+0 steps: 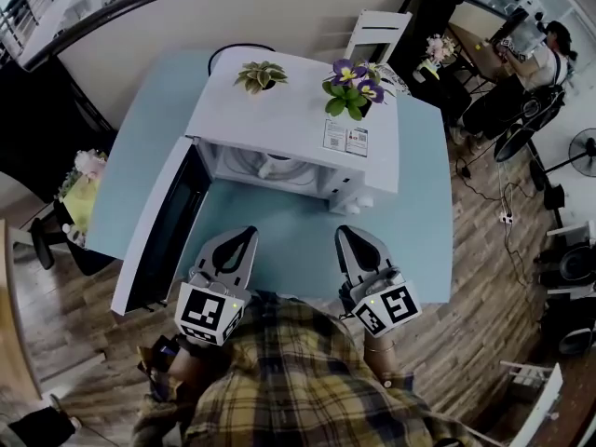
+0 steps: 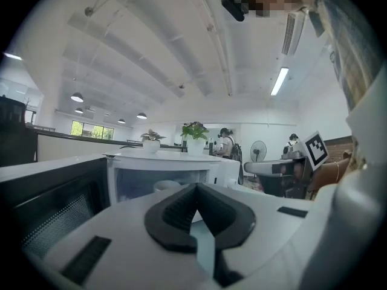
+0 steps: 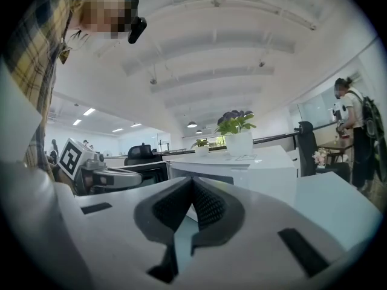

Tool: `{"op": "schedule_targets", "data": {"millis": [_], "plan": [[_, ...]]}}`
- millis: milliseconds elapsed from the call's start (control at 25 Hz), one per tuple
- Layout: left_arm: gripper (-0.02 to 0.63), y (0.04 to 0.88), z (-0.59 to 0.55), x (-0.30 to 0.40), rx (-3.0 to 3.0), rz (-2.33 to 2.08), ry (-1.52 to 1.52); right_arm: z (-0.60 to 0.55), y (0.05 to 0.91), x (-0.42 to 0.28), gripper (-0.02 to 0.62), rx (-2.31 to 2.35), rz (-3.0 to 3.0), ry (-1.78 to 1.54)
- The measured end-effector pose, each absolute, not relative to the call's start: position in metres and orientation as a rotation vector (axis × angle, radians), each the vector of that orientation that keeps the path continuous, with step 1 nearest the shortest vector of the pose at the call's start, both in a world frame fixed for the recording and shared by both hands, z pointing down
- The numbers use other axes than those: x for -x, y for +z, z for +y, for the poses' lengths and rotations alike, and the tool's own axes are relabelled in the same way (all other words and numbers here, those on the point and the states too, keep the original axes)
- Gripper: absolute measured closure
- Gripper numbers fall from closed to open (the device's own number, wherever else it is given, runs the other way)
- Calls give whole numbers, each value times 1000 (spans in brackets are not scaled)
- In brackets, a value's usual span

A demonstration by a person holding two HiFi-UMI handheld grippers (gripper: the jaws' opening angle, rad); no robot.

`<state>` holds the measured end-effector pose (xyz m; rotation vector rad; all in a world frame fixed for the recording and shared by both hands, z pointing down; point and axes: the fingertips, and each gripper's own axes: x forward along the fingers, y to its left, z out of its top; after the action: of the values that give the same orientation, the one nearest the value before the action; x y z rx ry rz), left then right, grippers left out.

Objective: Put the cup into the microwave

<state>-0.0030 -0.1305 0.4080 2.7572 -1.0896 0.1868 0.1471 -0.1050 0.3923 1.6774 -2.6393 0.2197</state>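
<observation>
The white cup [image 2: 165, 185] sits inside the microwave [image 1: 298, 110], its door [image 1: 160, 236] swung wide open on the left, while the left gripper [image 1: 248, 234] and right gripper [image 1: 347, 233] hover side by side over the blue table [image 1: 289, 245] out front, both with jaws pressed together on nothing.

Head view high above, steeply down on microwave [image 1: 296, 124] and table [image 1: 279, 240], both gripper views low over the table, near, facing the microwave's open front, sharing its flowering plant [image 1: 352, 87].
</observation>
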Motion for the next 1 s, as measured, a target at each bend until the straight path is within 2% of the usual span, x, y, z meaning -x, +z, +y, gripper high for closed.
{"op": "schedule_targets", "data": {"millis": [1000], "plan": [[614, 415, -129, 2, -2742, -1106, 208, -108, 399, -150, 594, -1645, -2611, 192]]}}
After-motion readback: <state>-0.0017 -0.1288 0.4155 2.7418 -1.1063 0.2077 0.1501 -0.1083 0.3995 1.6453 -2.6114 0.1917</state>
